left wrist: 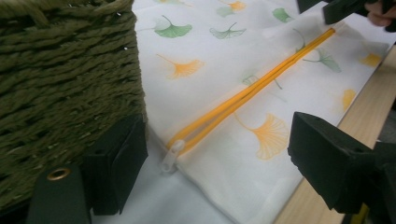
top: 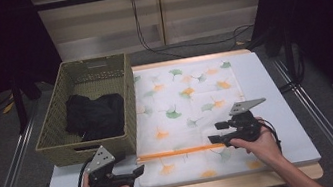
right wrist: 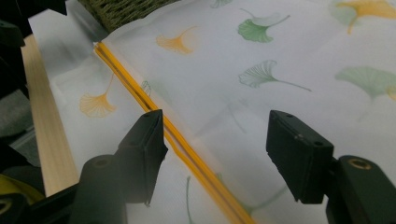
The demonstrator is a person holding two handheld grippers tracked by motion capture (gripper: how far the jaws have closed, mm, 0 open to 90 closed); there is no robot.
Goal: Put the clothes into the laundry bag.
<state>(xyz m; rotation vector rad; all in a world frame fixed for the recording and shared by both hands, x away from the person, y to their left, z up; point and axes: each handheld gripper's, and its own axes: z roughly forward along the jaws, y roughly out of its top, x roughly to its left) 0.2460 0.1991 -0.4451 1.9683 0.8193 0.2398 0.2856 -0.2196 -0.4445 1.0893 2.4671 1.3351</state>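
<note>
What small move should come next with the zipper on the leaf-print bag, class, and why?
Probably bring the left gripper onto the white zipper pull and close on it. Both grippers stand open and hold nothing, the orange zipper looks closed, and the pull lies just ahead of the left jaws; the right gripper hovers at the far end.

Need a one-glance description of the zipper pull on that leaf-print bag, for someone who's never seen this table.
Start at the green woven basket on the table's left. Right beside it lies a white bag printed with ginkgo leaves, crossed near its front edge by an orange zipper. The zipper pull is the small white tab at the zipper's basket-side end, the bag's only hardware.
</note>
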